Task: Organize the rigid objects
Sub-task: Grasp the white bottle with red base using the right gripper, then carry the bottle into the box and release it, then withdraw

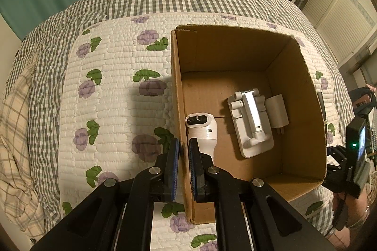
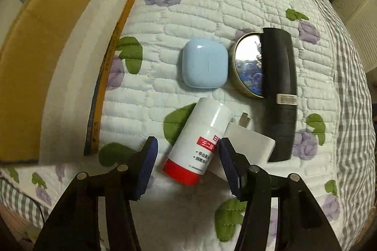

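White plastic bottle with a red cap lies on the quilted bedspread, directly between the spread fingers of the right gripper, which is released and holds nothing. Its long axis tilts: the red cap end sits nearest the gripper, low and left, and the plain white end points away, up and right. A white charger touches its right side, under the right finger. To grasp well, judge that the jaws should close across the bottle's width, clear of the charger. The left gripper is clenched on the left wall of the cardboard box, steadying it for the drop
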A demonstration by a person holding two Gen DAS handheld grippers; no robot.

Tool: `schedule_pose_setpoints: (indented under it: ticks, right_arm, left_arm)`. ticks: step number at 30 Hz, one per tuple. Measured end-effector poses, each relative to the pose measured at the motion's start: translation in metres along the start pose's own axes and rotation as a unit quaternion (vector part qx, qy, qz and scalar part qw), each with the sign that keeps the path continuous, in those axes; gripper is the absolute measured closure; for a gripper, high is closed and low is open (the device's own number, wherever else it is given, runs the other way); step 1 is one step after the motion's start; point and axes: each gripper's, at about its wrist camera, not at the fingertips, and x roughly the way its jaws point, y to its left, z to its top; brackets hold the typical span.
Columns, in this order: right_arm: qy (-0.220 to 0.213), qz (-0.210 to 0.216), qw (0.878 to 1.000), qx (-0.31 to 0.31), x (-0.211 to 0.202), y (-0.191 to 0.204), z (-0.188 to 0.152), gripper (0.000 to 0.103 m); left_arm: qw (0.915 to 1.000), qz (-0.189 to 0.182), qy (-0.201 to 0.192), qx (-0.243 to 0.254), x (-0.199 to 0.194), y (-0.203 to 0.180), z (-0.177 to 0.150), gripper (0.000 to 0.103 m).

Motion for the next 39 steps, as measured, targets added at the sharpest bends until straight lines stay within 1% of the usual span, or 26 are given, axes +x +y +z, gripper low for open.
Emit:
schedule_pose_setpoints:
  ticks: [3,7,9,10,11,15,18,20,23,29,31,32,34,37,39]
  right_arm:
    - [-0.006,-0.016,1.000,-0.008,0.005,0.004,0.002,0.048]
    - [-0.013,-0.021,1.000,-0.017,0.015,0.003,0.005,0.048]
    - [-0.016,-0.021,0.999,-0.022,0.018,0.002,0.004,0.052]
    - [-0.018,-0.018,1.000,-0.018,0.019,0.000,0.004,0.059]
    - [-0.018,-0.014,1.000,-0.012,0.020,-0.003,0.002,0.065]
    - [-0.024,0.010,1.000,-0.002,0.013,-0.015,0.001,0.065]
    - [-0.037,-0.006,0.999,-0.017,0.001,-0.015,0.001,0.065]
    - [-0.049,-0.017,0.998,-0.031,-0.010,-0.011,0.003,0.065]
    - [-0.070,-0.013,0.996,-0.044,-0.037,-0.004,0.009,0.065]
    - [-0.130,-0.006,0.989,-0.069,-0.102,0.041,0.038,0.065]
    - [-0.148,-0.004,0.986,-0.083,-0.127,0.059,0.057,0.065]
    - [-0.157,-0.002,0.984,-0.090,-0.140,0.068,0.054,0.065]
    - [-0.173,0.004,0.979,-0.104,-0.158,0.084,0.062,0.065]
    - [-0.189,0.017,0.974,-0.119,-0.174,0.106,0.070,0.065]
    - [-0.191,0.028,0.973,-0.125,-0.174,0.120,0.074,0.066]
  left_arm:
    - [1.0000,0.001,0.002,0.002,0.002,0.000,-0.001,0.095]
    - [1.0000,0.001,0.005,0.002,0.004,0.000,-0.002,0.095]
    - [1.0000,0.000,0.005,0.002,0.004,0.000,-0.002,0.095]
    - [1.0000,0.000,0.005,0.002,0.004,0.000,-0.002,0.095]
    - [1.0000,-0.001,0.005,0.001,0.004,0.001,-0.002,0.095]
    - [1.0000,-0.001,0.005,0.001,0.005,0.001,-0.002,0.095]
    - [1.0000,-0.002,0.006,0.001,0.005,0.002,-0.002,0.095]
    - [1.0000,-0.002,0.006,0.001,0.005,0.002,-0.002,0.095]
    - [1.0000,-0.003,0.006,0.002,0.005,0.002,-0.001,0.095]
    - [1.0000,-0.003,0.002,0.000,0.002,0.000,-0.002,0.095]
    - [1.0000,-0.004,0.001,0.002,0.001,0.000,-0.002,0.095]
    - [1.0000,-0.005,0.002,0.001,0.001,0.001,-0.002,0.095]
    - [1.0000,-0.008,0.002,-0.001,0.000,0.002,-0.001,0.095]
    - [1.0000,-0.007,-0.001,0.003,-0.001,0.001,-0.003,0.095]
    - [1.0000,-0.006,-0.004,0.004,-0.001,0.001,-0.004,0.095]
